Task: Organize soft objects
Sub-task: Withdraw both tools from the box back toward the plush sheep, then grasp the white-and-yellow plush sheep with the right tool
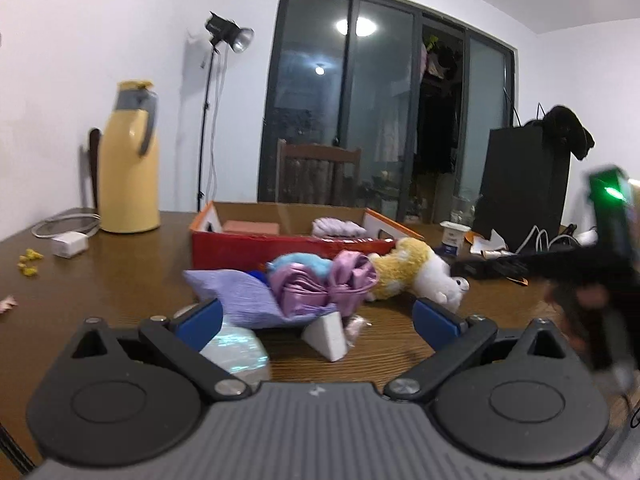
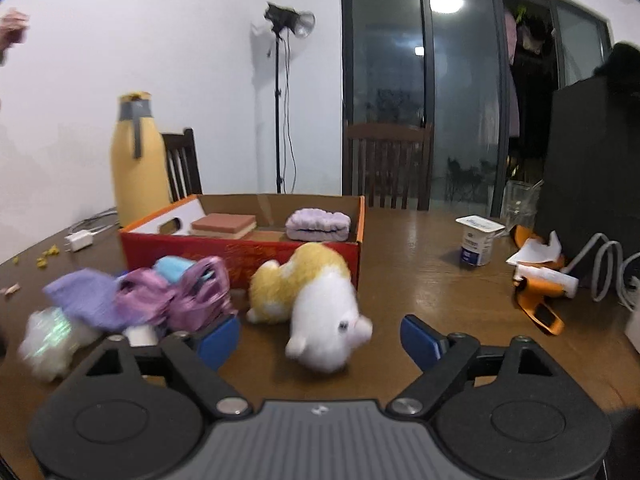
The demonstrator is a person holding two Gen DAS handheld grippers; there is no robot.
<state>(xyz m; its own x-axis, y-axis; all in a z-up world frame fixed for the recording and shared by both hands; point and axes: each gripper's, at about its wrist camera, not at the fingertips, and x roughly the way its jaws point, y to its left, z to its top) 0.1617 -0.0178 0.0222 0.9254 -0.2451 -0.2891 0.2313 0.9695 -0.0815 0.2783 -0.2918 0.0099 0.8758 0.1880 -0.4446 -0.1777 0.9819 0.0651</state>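
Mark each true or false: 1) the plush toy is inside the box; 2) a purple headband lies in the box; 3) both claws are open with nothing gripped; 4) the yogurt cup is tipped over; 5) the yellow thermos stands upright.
1) False. The yellow-and-white plush toy lies on the table, in front of the red cardboard box.
2) True. The purple headband lies in the box, beside the stacked sponges.
3) True. The left claw and the right claw both stand open, with nothing pressed between the pads.
4) False. The yogurt cup stands upright.
5) True. The yellow thermos stands upright behind the box.
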